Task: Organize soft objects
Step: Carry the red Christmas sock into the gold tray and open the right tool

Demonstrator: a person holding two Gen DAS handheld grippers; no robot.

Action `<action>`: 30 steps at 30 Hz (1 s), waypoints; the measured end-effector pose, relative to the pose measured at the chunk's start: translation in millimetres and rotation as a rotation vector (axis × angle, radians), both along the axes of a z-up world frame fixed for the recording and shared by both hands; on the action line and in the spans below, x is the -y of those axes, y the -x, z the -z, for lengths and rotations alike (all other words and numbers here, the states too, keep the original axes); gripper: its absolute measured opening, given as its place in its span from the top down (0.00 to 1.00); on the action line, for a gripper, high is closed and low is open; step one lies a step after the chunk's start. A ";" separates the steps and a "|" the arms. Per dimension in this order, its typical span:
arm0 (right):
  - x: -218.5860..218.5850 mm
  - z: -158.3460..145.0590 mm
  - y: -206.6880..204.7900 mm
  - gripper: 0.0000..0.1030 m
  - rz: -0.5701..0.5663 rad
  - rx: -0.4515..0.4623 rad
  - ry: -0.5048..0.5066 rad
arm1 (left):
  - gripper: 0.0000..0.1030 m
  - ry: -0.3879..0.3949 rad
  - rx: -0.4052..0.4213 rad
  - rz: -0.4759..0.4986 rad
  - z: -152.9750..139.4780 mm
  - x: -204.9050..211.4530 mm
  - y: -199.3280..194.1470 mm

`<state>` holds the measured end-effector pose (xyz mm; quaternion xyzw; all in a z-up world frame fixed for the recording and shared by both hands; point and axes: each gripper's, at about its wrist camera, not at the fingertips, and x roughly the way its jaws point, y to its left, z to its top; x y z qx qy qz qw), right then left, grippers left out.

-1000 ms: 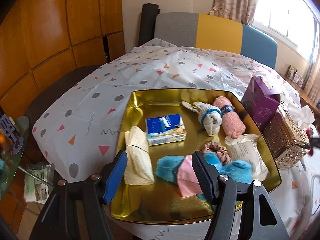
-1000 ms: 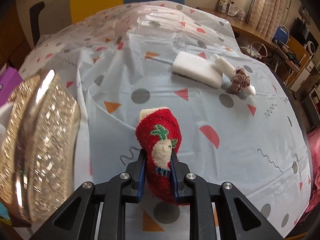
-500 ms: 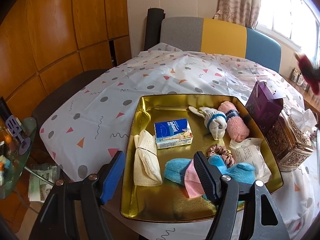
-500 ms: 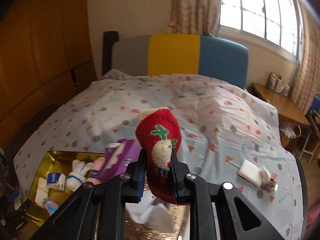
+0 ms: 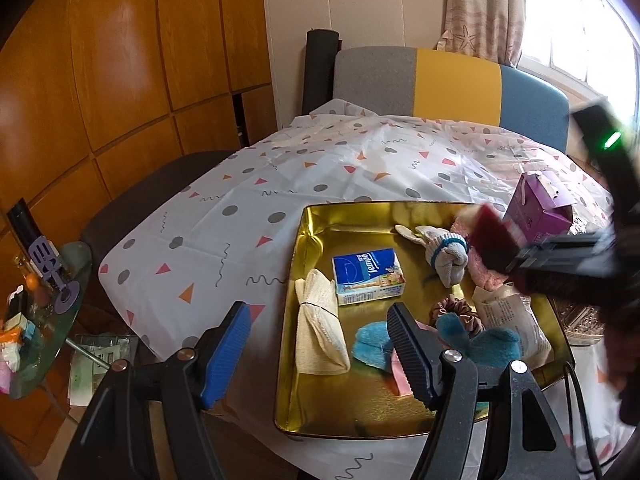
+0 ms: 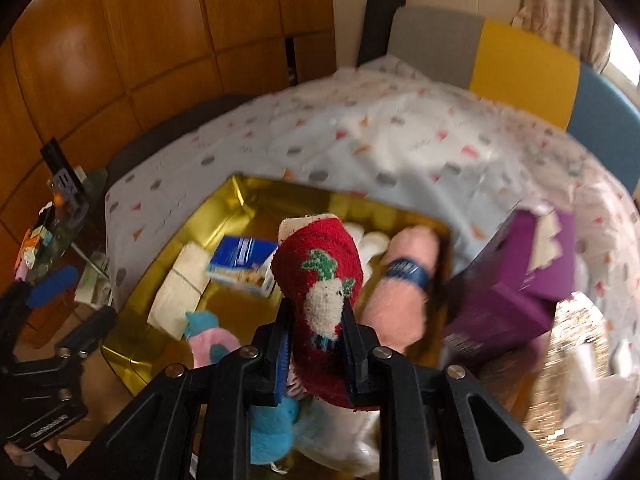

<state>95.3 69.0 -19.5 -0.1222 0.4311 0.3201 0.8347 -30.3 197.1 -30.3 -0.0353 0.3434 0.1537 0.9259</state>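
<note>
Tongs of the right hand [image 6: 316,344], at the lower centre of the right wrist view, are pinched tight on a red sock [image 6: 320,280] that stands up between their blue pads, hanging above the gold tray [image 6: 224,196] and its crowded right half. Let go from here, the sock could land on the pink roll [image 6: 400,300] or knock the purple carton [image 6: 516,288] at the right of the frame, since that carton stands just beside the tray; the picture is blurred, so the exact spot below is hard to judge. Left tongs [image 5: 320,352], at the bottom of the left wrist view, stand spread and hold nothing, over the tray's near left edge, close to the cream cloth [image 5: 320,332] and the blue tissue pack [image 5: 368,276].
</note>
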 end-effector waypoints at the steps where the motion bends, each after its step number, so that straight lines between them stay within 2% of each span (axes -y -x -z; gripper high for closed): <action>1: -4.6 9.2 -0.9 0.81 0.000 -0.019 0.006 | 0.31 -0.002 0.003 -0.001 -0.6 -0.3 0.5; 7: -23.2 48.7 -5.8 0.81 0.000 -0.082 0.074 | 0.31 -0.016 0.023 0.002 -6.1 1.2 4.8; 13: -34.1 70.1 -5.3 0.77 -0.007 -0.076 0.126 | 0.31 -0.024 0.033 0.004 -10.2 3.0 7.8; 19: -28.8 65.7 -3.2 0.62 0.008 -0.084 0.076 | 0.31 -0.027 0.043 0.002 -13.8 4.4 9.7; 23: -23.5 55.7 -2.4 0.61 0.029 -0.071 0.041 | 0.31 -0.030 0.047 0.004 -15.7 6.4 11.5; 30: -8.4 27.1 3.6 0.61 0.070 0.007 -0.018 | 0.31 -0.042 0.061 0.006 -20.5 8.7 14.4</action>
